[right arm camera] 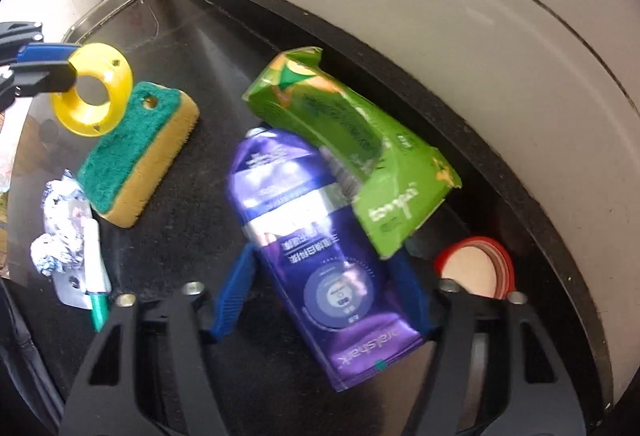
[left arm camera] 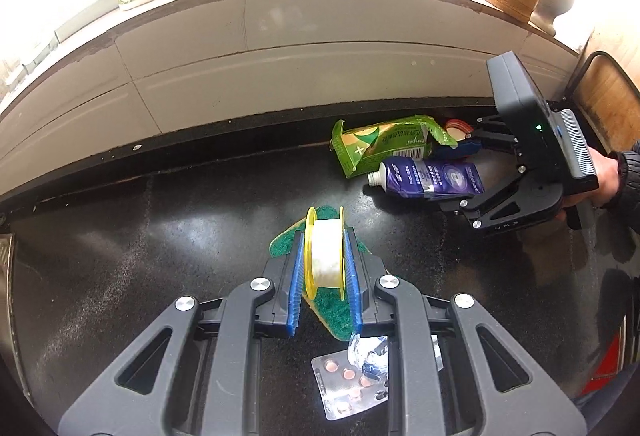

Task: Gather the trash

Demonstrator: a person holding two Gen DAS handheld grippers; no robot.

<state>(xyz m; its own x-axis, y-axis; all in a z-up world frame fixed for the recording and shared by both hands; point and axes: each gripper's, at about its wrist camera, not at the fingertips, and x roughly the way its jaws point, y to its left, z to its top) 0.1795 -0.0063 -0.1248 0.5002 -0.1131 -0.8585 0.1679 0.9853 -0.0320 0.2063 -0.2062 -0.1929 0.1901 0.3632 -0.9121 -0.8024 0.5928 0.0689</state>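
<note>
The red tape roll (right arm camera: pixel 478 270), lower right, is half hidden behind the right gripper's (right arm camera: pixel 324 300) arm; the purple tube's (right arm camera: pixel 316 244) print is motion-blurred.

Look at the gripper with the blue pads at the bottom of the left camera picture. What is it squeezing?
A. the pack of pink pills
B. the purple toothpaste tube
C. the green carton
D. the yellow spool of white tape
D: the left gripper has its blue pads pressed against both sides of the yellow spool of white tape, held above the green and yellow sponge.
</note>
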